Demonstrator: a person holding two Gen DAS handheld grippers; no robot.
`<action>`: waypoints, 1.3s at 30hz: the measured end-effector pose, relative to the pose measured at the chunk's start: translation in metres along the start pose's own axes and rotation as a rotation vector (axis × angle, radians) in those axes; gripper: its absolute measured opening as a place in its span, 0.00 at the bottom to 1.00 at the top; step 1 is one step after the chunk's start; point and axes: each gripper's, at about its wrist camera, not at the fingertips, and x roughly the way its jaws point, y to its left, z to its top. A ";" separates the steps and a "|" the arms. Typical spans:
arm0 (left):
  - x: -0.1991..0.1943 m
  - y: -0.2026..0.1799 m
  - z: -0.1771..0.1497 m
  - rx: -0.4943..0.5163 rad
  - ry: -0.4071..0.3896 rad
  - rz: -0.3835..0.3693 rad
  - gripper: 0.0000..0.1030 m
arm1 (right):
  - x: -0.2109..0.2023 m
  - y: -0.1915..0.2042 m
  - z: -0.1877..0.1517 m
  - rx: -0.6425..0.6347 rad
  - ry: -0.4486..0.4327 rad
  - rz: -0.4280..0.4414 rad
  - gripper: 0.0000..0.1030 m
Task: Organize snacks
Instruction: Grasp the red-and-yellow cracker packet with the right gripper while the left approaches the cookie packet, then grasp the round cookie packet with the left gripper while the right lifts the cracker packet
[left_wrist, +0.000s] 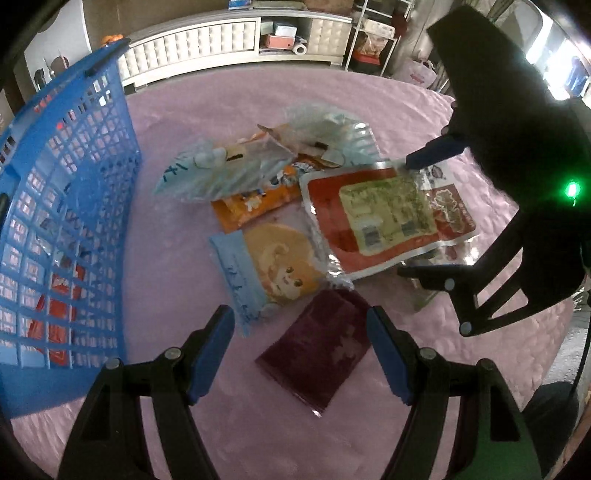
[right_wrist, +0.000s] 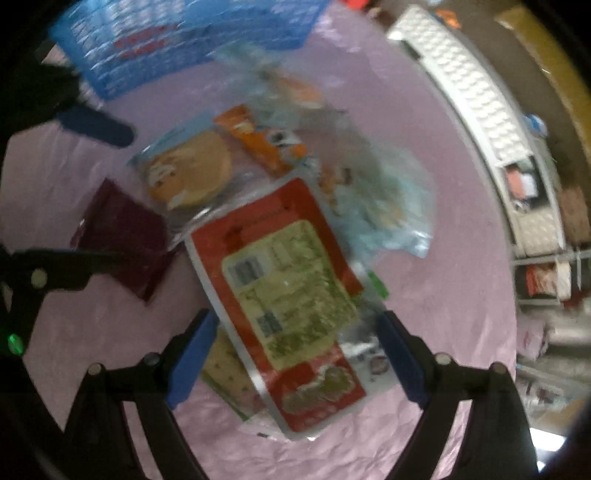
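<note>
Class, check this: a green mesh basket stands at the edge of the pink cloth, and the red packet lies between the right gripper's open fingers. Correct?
Not quite: the mesh basket is blue, as the left wrist view shows. The rest holds: pink cloth, red packet, right gripper open.

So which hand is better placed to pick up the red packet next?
Right. Its tongs are open with the red packet lying between the fingers. The left tongs are open too, but over the maroon packet, nearer the basket.
</note>
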 end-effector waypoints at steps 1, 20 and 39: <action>0.002 0.001 0.000 -0.002 0.001 0.000 0.70 | 0.003 0.001 0.002 -0.021 0.010 -0.002 0.88; -0.007 0.023 -0.008 -0.047 -0.006 0.010 0.70 | -0.018 0.001 -0.030 0.148 -0.155 0.114 0.36; -0.022 -0.010 0.025 0.039 -0.010 0.058 0.70 | -0.072 -0.024 -0.087 0.587 -0.359 0.067 0.09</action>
